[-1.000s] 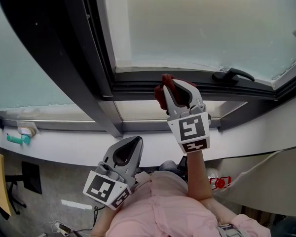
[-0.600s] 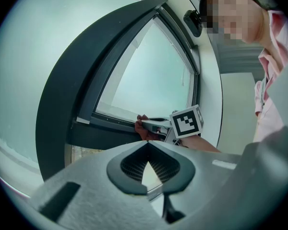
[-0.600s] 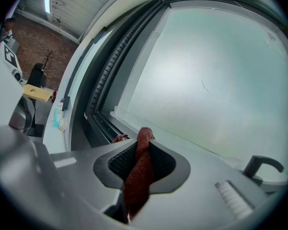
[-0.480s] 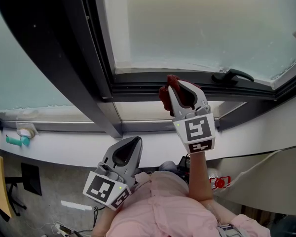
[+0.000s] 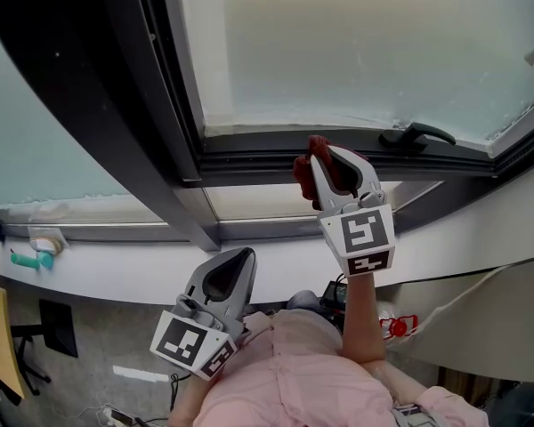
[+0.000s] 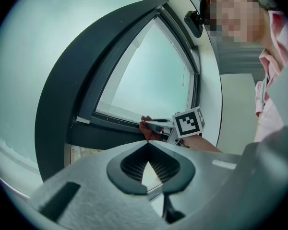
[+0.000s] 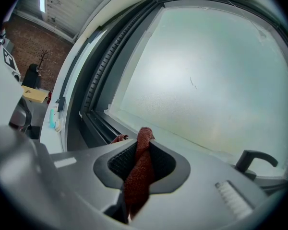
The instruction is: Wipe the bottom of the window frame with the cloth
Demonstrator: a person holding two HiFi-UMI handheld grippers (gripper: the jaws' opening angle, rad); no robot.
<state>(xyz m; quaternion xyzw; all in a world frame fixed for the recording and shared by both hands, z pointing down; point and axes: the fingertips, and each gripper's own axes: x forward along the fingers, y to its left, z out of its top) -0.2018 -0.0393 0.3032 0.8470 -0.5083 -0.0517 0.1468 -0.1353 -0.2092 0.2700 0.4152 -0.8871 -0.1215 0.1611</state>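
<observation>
A rust-red cloth (image 5: pixel 303 173) is pinched in my right gripper (image 5: pixel 331 169), which is shut on it and held against the dark bottom rail of the window frame (image 5: pixel 249 157). In the right gripper view the cloth (image 7: pixel 138 172) runs up between the jaws, its tip just over the frame rail (image 7: pixel 100 126) below the frosted pane. My left gripper (image 5: pixel 230 274) hangs lower, near the person's chest and away from the window, shut with nothing in it. The left gripper view looks past its own jaws to the cloth (image 6: pixel 147 129) and the right gripper (image 6: pixel 153 124) on the frame.
A black window handle (image 5: pixel 416 134) sits on the frame to the right of the cloth, also visible as the handle (image 7: pixel 253 160) in the right gripper view. A white sill (image 5: pixel 116 274) runs below, with a teal object (image 5: pixel 28 257) at far left. A thick dark mullion (image 5: pixel 116 123) slants across the left.
My right gripper has slid a little to the right along the bottom rail with the cloth in it. The left gripper has stayed where it was.
</observation>
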